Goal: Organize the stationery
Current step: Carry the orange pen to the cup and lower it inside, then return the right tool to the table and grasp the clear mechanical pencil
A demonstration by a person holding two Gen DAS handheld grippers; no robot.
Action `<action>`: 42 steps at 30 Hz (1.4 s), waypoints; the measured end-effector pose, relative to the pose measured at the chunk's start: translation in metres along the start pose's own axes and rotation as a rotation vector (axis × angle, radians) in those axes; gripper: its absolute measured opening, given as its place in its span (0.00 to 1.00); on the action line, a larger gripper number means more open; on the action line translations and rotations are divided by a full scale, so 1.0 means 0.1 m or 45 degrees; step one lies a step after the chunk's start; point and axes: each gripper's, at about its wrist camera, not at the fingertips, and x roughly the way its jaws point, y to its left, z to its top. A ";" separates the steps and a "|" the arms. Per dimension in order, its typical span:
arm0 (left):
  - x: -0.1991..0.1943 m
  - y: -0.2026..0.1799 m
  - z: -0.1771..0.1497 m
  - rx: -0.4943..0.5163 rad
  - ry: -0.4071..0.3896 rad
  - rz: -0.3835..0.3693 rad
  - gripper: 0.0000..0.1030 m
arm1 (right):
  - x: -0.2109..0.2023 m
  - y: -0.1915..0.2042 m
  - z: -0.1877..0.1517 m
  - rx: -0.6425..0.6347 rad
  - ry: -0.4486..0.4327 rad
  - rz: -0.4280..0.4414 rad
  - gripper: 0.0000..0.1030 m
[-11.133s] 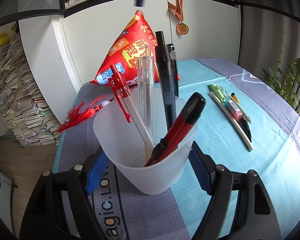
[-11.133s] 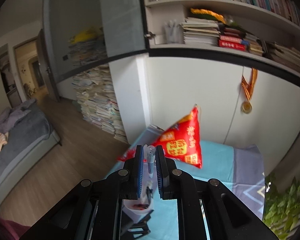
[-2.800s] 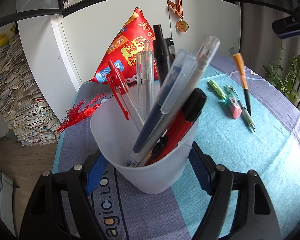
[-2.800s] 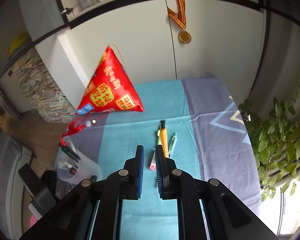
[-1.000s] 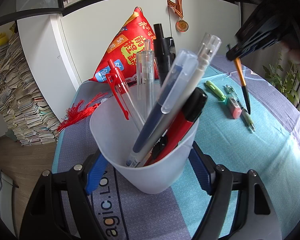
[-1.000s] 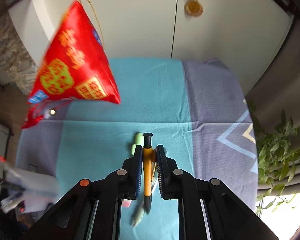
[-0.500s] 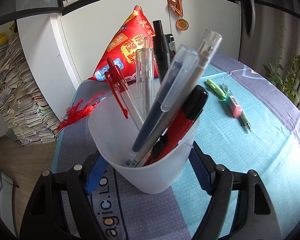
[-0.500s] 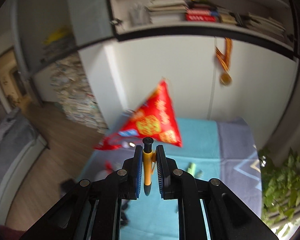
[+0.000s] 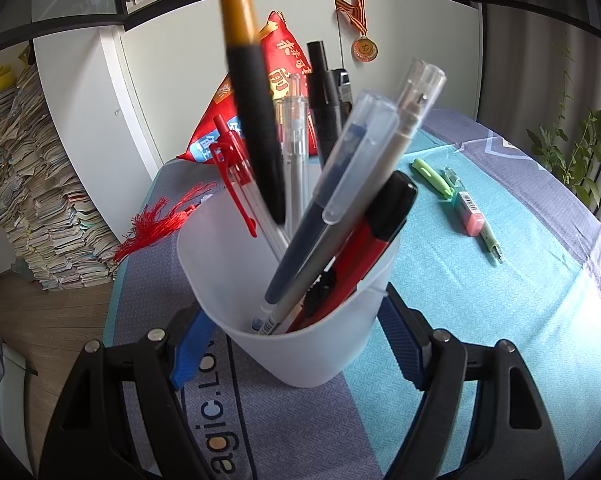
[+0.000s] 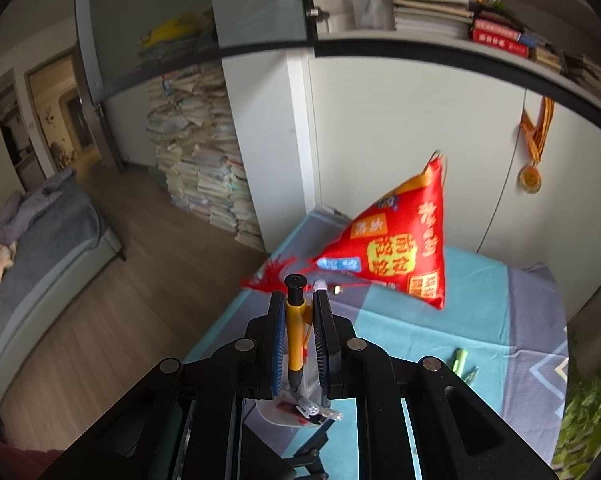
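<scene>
My left gripper [image 9: 296, 344] is shut on a frosted white pen cup [image 9: 300, 320] that stands on the table and holds several pens and a red utility knife [image 9: 364, 248]. My right gripper [image 10: 298, 304] is shut on an orange pen [image 10: 294, 328] with a black grip. It holds the pen upright above the cup [image 10: 296, 408]. In the left wrist view the orange pen [image 9: 252, 92] comes down from the top, its black tip at the cup's mouth. A green pen [image 9: 430, 172], a pink eraser [image 9: 470, 214] and a pale green pen [image 9: 488, 240] lie on the cloth at right.
A red pyramid-shaped pouch [image 10: 396, 248] with a red tassel [image 9: 156, 220] stands at the back of the table. A medal [image 9: 364, 50] hangs on the white cupboard behind. Stacks of papers [image 9: 28, 200] rise at left, a plant [image 9: 572, 152] at right.
My right gripper picked the orange pen from the table and carried it left over the cup. The pen's tip now reaches the cup's mouth. The left gripper and cup stayed put.
</scene>
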 end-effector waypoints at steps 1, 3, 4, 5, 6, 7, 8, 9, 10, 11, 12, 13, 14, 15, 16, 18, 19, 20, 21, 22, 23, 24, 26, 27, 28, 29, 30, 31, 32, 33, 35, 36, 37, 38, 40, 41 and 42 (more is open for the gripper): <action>0.00 0.00 0.00 0.000 0.000 0.001 0.75 | 0.07 0.00 -0.02 0.005 0.022 0.006 0.14; 0.00 0.00 0.00 0.000 0.000 0.001 0.75 | 0.14 0.01 -0.06 -0.002 0.052 0.011 0.14; 0.00 0.00 0.00 0.000 0.000 0.000 0.75 | 0.17 0.03 -0.07 -0.009 0.063 0.011 0.14; 0.00 0.00 0.00 0.000 0.000 0.001 0.75 | 0.19 0.03 -0.09 -0.015 0.075 0.012 0.14; 0.00 0.00 0.00 0.000 0.000 0.001 0.75 | 0.22 0.04 -0.11 -0.021 0.088 0.016 0.14; 0.00 0.00 0.00 0.000 0.000 0.001 0.75 | 0.24 0.05 -0.13 -0.025 0.102 0.017 0.14; 0.00 0.00 0.00 0.000 0.000 0.001 0.75 | 0.27 0.05 -0.13 -0.026 0.113 0.018 0.14; 0.00 0.00 0.00 0.000 0.000 0.001 0.75 | 0.29 0.05 -0.14 -0.024 0.125 0.020 0.14; 0.00 0.00 0.00 0.000 0.000 0.001 0.75 | 0.31 0.04 -0.16 -0.022 0.137 0.022 0.14; 0.00 0.00 0.00 0.000 0.000 0.001 0.75 | 0.33 0.03 -0.17 -0.018 0.144 0.022 0.14; 0.00 0.00 0.00 0.000 0.000 0.001 0.75 | 0.34 0.02 -0.18 -0.012 0.153 0.020 0.14; 0.00 0.00 0.00 0.000 0.000 0.001 0.75 | 0.35 0.01 -0.19 -0.007 0.158 0.021 0.14; 0.00 0.00 0.00 0.000 0.000 0.001 0.75 | 0.36 0.00 -0.19 -0.001 0.163 0.023 0.14; 0.00 0.00 0.00 0.000 0.000 0.001 0.75 | 0.37 -0.01 -0.19 0.004 0.172 0.027 0.14; 0.00 0.00 0.00 0.000 0.000 0.001 0.75 | 0.38 -0.02 -0.20 0.010 0.182 0.031 0.14; 0.00 0.00 0.00 0.000 0.000 0.001 0.75 | 0.39 -0.02 -0.21 0.013 0.191 0.031 0.14; 0.00 0.00 0.00 0.000 0.000 0.001 0.75 | 0.40 -0.02 -0.21 0.010 0.197 0.033 0.14; 0.00 0.00 0.00 0.000 0.000 0.001 0.75 | 0.40 -0.02 -0.21 0.010 0.202 0.037 0.14; 0.00 0.00 0.00 0.000 0.000 0.001 0.75 | 0.40 -0.02 -0.22 0.015 0.206 0.042 0.14; 0.00 0.00 0.00 0.000 0.001 0.001 0.76 | 0.40 -0.02 -0.22 0.017 0.208 0.045 0.14; 0.00 0.00 0.00 0.000 0.001 0.001 0.76 | 0.40 -0.02 -0.22 0.016 0.209 0.047 0.14; 0.00 0.00 0.00 0.001 0.001 0.001 0.76 | 0.39 -0.02 -0.22 0.014 0.208 0.047 0.14; 0.01 0.00 0.00 0.001 0.001 0.000 0.76 | 0.37 -0.02 -0.22 0.013 0.201 0.039 0.14; 0.01 0.00 0.00 0.000 0.001 0.000 0.76 | 0.35 -0.03 -0.21 0.017 0.198 0.040 0.14; 0.01 0.00 0.00 0.001 0.001 0.000 0.76 | 0.31 -0.05 -0.21 0.025 0.190 0.044 0.14; 0.01 0.00 0.00 0.001 0.001 0.001 0.76 | 0.28 -0.06 -0.21 0.031 0.180 0.045 0.14; 0.01 0.00 0.00 0.001 0.001 0.001 0.76 | 0.22 -0.09 -0.21 0.040 0.158 0.042 0.14; 0.01 0.00 0.00 0.001 0.001 0.001 0.76 | 0.15 -0.12 -0.21 0.049 0.137 0.035 0.14; 0.01 0.00 0.00 0.001 0.001 0.001 0.76 | 0.10 -0.15 -0.20 0.057 0.120 0.027 0.14; 0.01 0.00 0.00 0.001 0.001 0.001 0.76 | 0.03 -0.19 -0.19 0.070 0.099 0.018 0.14; 0.01 0.00 0.00 0.001 0.001 0.001 0.76 | -0.08 -0.31 -0.19 0.102 0.066 -0.013 0.14; 0.01 0.00 0.00 0.001 0.001 0.001 0.76 | -0.12 -0.38 -0.19 0.121 0.059 -0.033 0.14; 0.01 0.00 0.00 0.001 0.001 0.001 0.76 | -0.15 -0.48 -0.21 0.154 0.056 -0.064 0.14; 0.01 0.00 0.00 0.001 0.001 0.001 0.76 | -0.16 -0.56 -0.22 0.182 0.061 -0.085 0.14; 0.01 0.00 0.00 0.001 0.001 0.001 0.76 | -0.14 -0.80 -0.29 0.276 0.091 -0.141 0.14; 0.01 0.00 0.00 0.002 0.001 0.002 0.76 | -0.10 -0.94 -0.35 0.335 0.122 -0.189 0.14; 0.01 0.00 0.00 0.002 0.001 0.002 0.76 | -0.05 -1.07 -0.41 0.387 0.156 -0.241 0.14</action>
